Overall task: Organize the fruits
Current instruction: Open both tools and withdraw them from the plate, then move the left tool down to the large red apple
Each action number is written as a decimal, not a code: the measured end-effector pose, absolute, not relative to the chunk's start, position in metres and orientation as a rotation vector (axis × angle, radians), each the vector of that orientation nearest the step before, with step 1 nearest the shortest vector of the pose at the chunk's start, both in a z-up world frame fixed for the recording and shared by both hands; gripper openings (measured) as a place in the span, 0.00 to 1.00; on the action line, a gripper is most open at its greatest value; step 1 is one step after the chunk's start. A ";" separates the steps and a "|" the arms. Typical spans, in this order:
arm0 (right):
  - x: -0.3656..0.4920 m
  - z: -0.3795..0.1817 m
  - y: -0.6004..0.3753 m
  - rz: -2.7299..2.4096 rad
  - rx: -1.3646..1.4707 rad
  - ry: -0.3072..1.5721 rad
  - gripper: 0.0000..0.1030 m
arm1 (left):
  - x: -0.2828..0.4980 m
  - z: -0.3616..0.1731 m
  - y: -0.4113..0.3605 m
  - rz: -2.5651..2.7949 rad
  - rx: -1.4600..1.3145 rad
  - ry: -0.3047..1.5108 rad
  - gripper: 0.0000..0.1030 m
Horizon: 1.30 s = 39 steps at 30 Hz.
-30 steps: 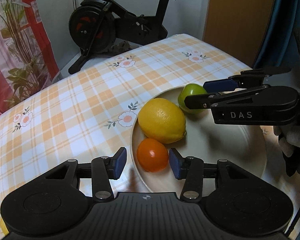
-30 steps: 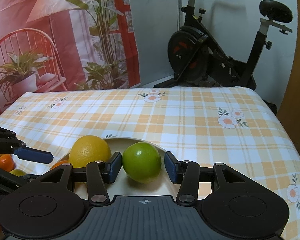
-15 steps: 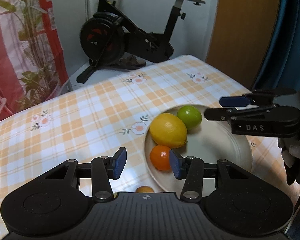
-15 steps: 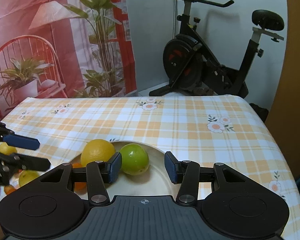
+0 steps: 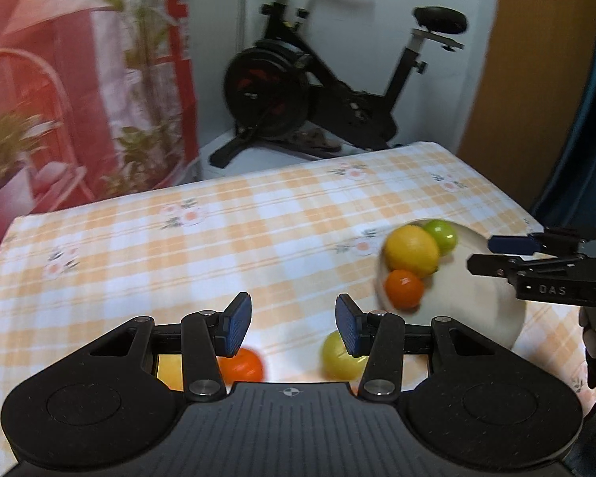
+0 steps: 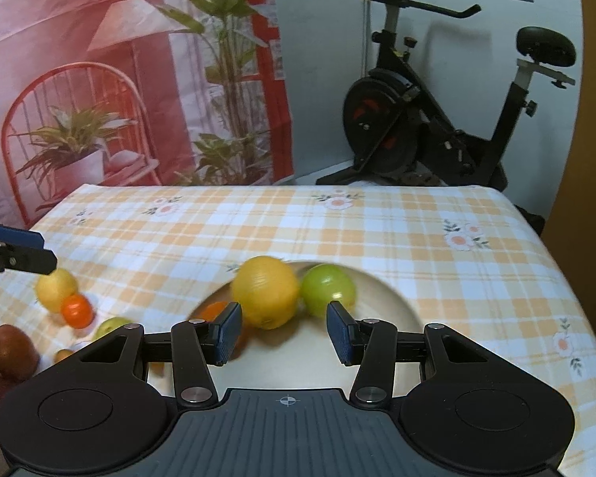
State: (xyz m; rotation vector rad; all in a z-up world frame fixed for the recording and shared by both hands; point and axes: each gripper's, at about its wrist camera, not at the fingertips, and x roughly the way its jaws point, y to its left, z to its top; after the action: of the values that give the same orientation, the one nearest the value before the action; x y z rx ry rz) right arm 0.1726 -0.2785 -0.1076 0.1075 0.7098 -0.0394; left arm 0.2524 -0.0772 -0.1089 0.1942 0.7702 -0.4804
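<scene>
A cream plate (image 5: 476,314) (image 6: 393,298) holds a big yellow citrus (image 5: 412,250) (image 6: 266,291), a green lime (image 5: 441,235) (image 6: 327,290) and a small orange (image 5: 403,288) (image 6: 212,312). My left gripper (image 5: 294,328) is open and empty, left of the plate, above a loose orange (image 5: 240,365) and a yellow-green fruit (image 5: 339,357) on the cloth. My right gripper (image 6: 284,334) is open and empty, over the near side of the plate; it also shows in the left wrist view (image 5: 508,254).
More loose fruit lies left of the plate: a yellow one (image 6: 55,289), a small orange (image 6: 75,311), a brown kiwi-like one (image 6: 10,351). The checked tablecloth (image 6: 337,234) ends at the far edge, with an exercise bike (image 6: 437,135) behind.
Both grippers have pulled back from the plate, empty. The left one has swung left, so the plate now sits at its right and loose fruit shows under its fingers.
</scene>
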 end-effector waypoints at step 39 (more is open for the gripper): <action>0.153 -0.133 -0.121 0.210 0.062 0.859 0.43 | 0.174 -0.123 0.058 -0.268 -0.053 0.779 0.48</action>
State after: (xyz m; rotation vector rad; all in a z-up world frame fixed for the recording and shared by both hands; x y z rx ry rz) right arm 0.1531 -0.1213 -0.1335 0.0624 0.8593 0.2102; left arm 0.1736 0.0580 -0.1232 -0.0526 0.7788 -0.2679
